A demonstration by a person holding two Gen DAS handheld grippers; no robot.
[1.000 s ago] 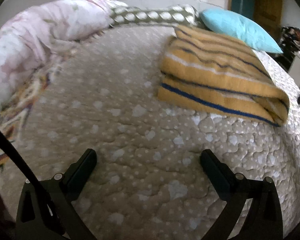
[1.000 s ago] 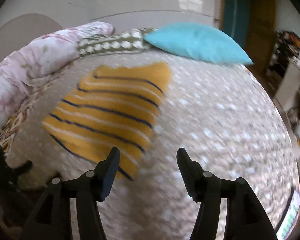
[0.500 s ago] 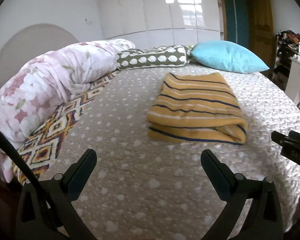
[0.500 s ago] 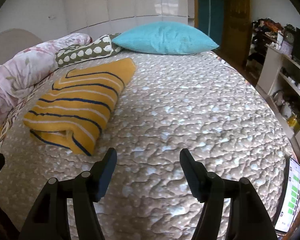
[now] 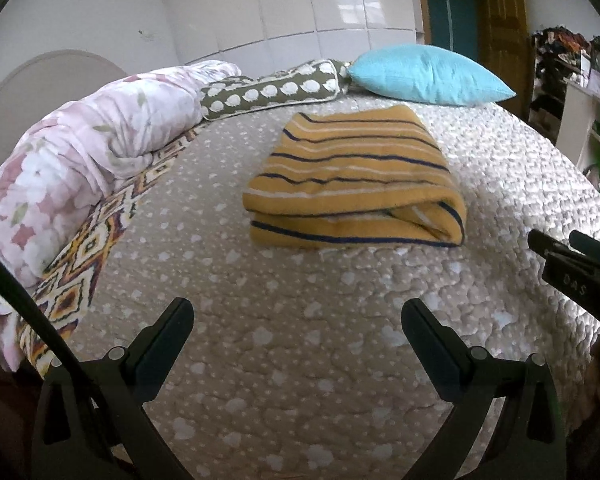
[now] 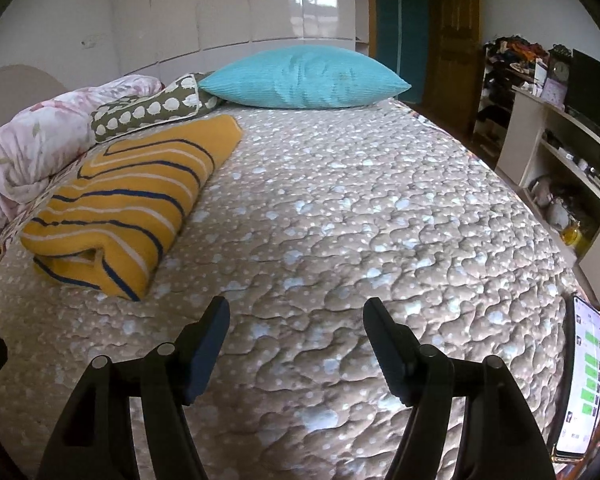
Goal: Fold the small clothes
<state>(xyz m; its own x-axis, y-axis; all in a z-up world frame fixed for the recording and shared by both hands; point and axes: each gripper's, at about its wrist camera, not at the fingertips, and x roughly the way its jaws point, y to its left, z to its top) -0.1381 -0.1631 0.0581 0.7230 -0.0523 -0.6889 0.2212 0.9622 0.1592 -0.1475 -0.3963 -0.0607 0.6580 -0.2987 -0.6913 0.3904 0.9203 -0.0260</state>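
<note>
A folded yellow garment with dark blue and white stripes [image 5: 356, 184] lies on the beige quilted bed [image 5: 292, 320]; it also shows in the right wrist view [image 6: 128, 200] at the left. My left gripper [image 5: 296, 320] is open and empty, held above the bed well short of the garment. My right gripper [image 6: 296, 320] is open and empty, to the right of the garment over bare quilt. The right gripper also shows at the right edge of the left wrist view [image 5: 556, 248].
A floral duvet [image 5: 72, 160] and a patterned cloth [image 5: 96, 240] lie along the left side. A spotted olive pillow [image 5: 272, 88] and a blue pillow [image 5: 428, 76] lie at the head. A phone [image 6: 584, 376] lies at the bed's right edge; shelves [image 6: 560, 160] stand beyond.
Both grippers have pulled back and up from the bed, away from the folded garment, which stays in place. Both stay open.
</note>
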